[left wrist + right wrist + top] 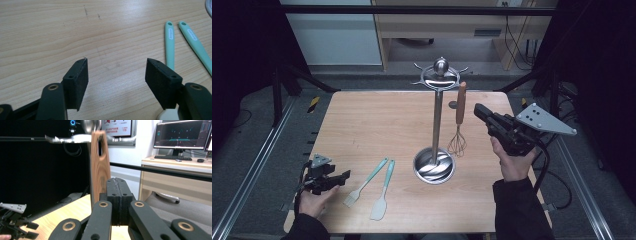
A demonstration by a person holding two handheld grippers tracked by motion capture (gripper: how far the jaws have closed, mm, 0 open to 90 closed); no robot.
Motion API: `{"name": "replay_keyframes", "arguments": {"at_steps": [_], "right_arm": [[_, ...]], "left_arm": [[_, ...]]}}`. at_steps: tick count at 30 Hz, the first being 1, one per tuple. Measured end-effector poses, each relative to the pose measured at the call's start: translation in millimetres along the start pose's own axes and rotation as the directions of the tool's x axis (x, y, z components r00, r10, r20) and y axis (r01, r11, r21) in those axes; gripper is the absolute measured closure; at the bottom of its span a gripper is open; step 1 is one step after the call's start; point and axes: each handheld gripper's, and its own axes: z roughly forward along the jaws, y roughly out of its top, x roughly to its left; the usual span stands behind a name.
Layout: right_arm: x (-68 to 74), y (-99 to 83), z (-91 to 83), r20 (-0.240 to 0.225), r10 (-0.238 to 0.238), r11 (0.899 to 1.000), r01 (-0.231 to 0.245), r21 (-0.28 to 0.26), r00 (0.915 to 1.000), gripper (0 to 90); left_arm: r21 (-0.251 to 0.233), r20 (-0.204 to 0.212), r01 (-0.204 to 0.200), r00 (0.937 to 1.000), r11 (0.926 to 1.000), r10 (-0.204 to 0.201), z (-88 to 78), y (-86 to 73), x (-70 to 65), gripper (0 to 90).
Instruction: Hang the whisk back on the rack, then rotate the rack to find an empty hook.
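— Right gripper [480,113] from above: jaws pressed together, nothing between them, raised just right of the whisk [458,120]. That whisk hangs upright from the stand [437,120], wooden handle up, wires down, long axis vertical.

— And the left one?

— Left gripper [343,176] rests low at the near left, far from the whisk; the brush [366,182] and spatula [382,192] lie just to its right. So the right hand is the nearer one by far.

— Left gripper view?

— Left gripper [117,72] has its jaws wide apart over bare table [75,30], touching nothing — two mint handles lie ahead and to the right.

— Right gripper view?

— Right gripper [117,192] is closed on itself, pads meeting. The whisk [100,162] handle stands straight up directly beyond the tips, slightly left, hung from a stand [75,138] arm.
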Motion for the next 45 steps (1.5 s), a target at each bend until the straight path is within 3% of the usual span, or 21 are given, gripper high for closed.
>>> {"name": "replay_keyframes", "arguments": {"at_steps": [13,28,45], "right_arm": [[0.3,21.5,5.7,0.002,-0.014,1.0,0.014,-0.019,0.9999,90.0],[5.7,41.0,17.4,0.013,-0.045,0.999,0.045,0.001,0.9989,90.0],[11.5,42.2,24.0,-0.016,-0.065,0.997,0.066,0.028,0.9978,90.0]], "left_arm": [[-0.008,0.003,-0.002,1.0,1.0,0.002,-0.4,0.1,-0.2,34.9],[-0.006,-0.007,-0.003,1.0,1.0,0.003,0.1,0.0,-0.6,34.9],[-0.008,-0.004,-0.004,1.0,1.0,0.004,-0.4,0.1,-1.1,34.8]]}}
